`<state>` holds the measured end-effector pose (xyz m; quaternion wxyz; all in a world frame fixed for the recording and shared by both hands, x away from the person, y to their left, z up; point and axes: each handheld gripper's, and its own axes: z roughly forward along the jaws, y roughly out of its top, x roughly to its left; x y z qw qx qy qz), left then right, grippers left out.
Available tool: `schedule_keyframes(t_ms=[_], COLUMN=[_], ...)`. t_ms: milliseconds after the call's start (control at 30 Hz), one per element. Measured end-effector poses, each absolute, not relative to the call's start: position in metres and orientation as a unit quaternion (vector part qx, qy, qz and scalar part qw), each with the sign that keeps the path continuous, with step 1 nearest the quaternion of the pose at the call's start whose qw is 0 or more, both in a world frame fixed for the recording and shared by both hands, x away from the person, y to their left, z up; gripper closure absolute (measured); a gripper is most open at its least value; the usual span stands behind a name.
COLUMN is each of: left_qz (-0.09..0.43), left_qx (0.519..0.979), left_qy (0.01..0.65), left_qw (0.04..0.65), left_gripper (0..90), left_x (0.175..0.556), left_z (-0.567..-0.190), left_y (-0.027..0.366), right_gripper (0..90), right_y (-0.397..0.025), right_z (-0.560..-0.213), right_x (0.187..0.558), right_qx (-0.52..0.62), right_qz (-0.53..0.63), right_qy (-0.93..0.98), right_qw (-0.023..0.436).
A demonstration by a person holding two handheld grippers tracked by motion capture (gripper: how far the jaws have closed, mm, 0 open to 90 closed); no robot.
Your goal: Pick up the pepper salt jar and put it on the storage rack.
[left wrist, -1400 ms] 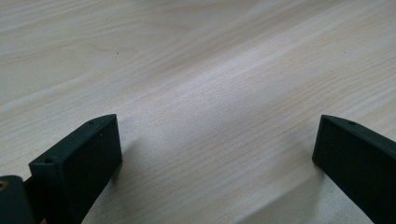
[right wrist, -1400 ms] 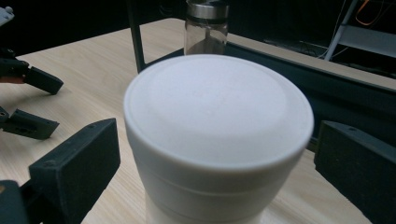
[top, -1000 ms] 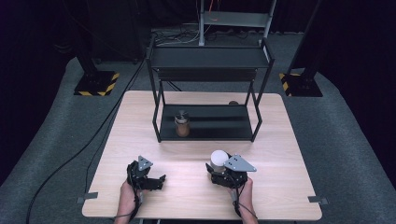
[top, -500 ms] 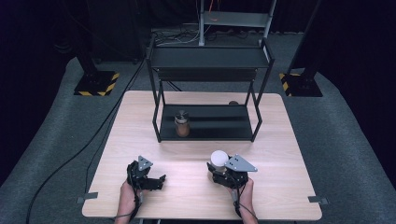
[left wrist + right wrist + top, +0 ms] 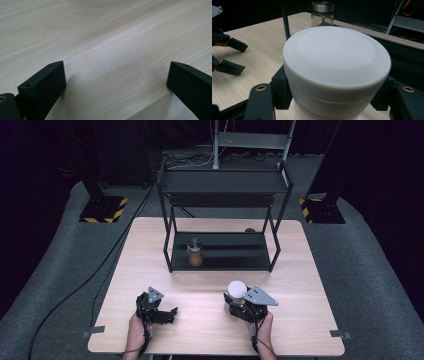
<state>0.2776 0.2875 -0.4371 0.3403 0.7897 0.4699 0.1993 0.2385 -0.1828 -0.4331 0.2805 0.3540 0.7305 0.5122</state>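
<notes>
Left of the white-lidded container (image 5: 236,290): left gripper (image 5: 170,313), jaws spread wide over bare table (image 5: 210,330), holding nothing. Container itself upright, clamped in the right gripper (image 5: 240,307). Beyond and slightly left of the container: brown jar (image 5: 195,252) on the black rack (image 5: 225,257), right hand nearer.

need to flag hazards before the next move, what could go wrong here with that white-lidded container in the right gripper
1. The right gripper grips the white container below its wide lid, on the body; it might tilt or slip if lifted quickly.
2. If it is meant for the black rack, its frame posts and the glass jar on the lower shelf leave a tight entry; a bump could topple the jar.
3. The left gripper rests open, so nothing backs up a slip.
</notes>
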Motion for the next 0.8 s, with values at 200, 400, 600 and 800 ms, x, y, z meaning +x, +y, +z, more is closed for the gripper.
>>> schedule_keyframes(t_ms=[200,400,600,800], left_qz=[0.199,0.199,0.199,0.199], left_qx=[0.791,0.791,0.791,0.791], left_qy=[0.468,0.468,0.468,0.468], left_qw=[0.341,0.341,0.341,0.341], left_gripper=[2.3,2.3,2.3,2.3], left_x=[0.278,0.278,0.278,0.278], left_z=[-0.437,-0.437,-0.437,-0.437], left_y=[0.288,0.288,0.288,0.288], right_gripper=[33.3,33.3,33.3,33.3], right_y=[-0.186,-0.19,-0.193,-0.194], right_z=[-0.429,-0.426,-0.423,-0.421], right_x=[0.237,0.235,0.234,0.233], right_qx=[0.36,0.366,0.372,0.373], right_qz=[0.509,0.507,0.503,0.501], right_qy=[0.727,0.724,0.72,0.72], right_qw=[0.287,0.293,0.299,0.303])
